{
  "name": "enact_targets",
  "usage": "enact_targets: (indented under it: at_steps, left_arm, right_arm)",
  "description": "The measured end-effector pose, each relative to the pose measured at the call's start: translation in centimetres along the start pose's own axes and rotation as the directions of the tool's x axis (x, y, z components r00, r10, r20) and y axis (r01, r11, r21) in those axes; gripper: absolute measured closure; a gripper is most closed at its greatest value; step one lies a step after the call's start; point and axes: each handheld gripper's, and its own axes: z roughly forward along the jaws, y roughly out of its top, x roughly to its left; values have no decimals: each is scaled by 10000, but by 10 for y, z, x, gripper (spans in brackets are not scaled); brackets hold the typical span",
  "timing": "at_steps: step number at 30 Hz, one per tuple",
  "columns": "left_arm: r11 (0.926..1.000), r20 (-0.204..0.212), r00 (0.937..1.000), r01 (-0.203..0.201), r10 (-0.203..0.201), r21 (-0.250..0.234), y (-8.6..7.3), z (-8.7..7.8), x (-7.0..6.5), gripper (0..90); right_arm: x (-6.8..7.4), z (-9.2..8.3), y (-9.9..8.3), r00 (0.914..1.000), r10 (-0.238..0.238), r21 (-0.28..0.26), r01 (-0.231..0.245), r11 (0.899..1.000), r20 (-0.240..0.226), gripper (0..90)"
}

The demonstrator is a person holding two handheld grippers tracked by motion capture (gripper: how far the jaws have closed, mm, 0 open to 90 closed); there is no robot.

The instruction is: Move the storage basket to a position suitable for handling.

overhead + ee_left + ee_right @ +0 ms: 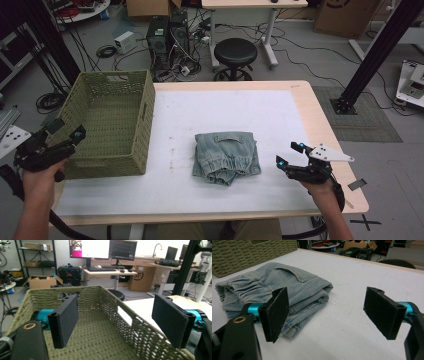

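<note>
Showing one folded jeans (227,157), one basket (112,122), two open claws

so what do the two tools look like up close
Both are black. The left tool and right tool each have two flat rectangular black jaws with rough foam-like pads on teal mounts. The right one carries a grey three-cornered plate. A black cable trails from the left one.
</note>
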Motion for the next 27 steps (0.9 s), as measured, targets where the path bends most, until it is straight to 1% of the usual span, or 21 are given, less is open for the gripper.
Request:
enact_targets:
  at_steps: [3,4,5,6,8,10,13,16,17,21,24,25,27]
  left_arm:
    - [9998,-235,9997,74,-70,169,-2,-3,8,217]
    - [9998,-235,9997,74,-70,169,-2,-3,8,216]
    - [9995,-429,9990,131,-120,275,-4,-5,14,216]
    - [9993,-542,9984,161,-142,340,-5,-7,18,216]
    - [9984,-745,9969,305,-269,483,-7,-9,24,216]
    - [9971,-956,9949,377,-313,658,-10,-11,31,216]
    - [9960,-1267,9912,471,-371,765,-13,-13,40,216]
    - [9944,-1438,9890,497,-359,934,-15,-15,48,216]
    - [9944,-1438,9890,497,-359,934,-15,-15,48,216]
    - [9913,-1649,9853,650,-456,1145,-19,-14,60,218]
    - [9905,-1714,9843,642,-428,1212,-20,-13,64,219]
    - [9900,-1751,9839,596,-367,1275,-21,-12,69,219]
    - [9906,-1768,9837,548,-320,1253,-21,-11,73,219]
  right_arm:
    - [0,0,0,10000,-13,0,13,10000,30,211]
    - [0,0,0,10000,-32,4,32,10000,39,212]
    - [0,0,0,10000,-14,37,14,10000,39,212]
    - [0,0,0,10000,-23,41,22,10000,49,211]
    - [0,0,-1,10000,-31,62,31,10000,77,212]
    - [1,1,-1,9999,-85,95,84,9999,89,211]
    - [2,1,-1,9999,-75,122,74,9999,112,212]
    - [2,0,-1,9999,-82,136,80,9999,147,211]
    - [2,0,-2,9998,-83,127,81,9999,167,212]
    - [2,0,-2,9997,-67,149,63,9999,239,211]
    - [1,-1,-2,9995,-55,168,50,9998,320,212]
    - [1,-2,-2,9994,22,152,-27,9999,339,212]
    - [1,-2,-3,9993,-21,133,16,9999,375,211]
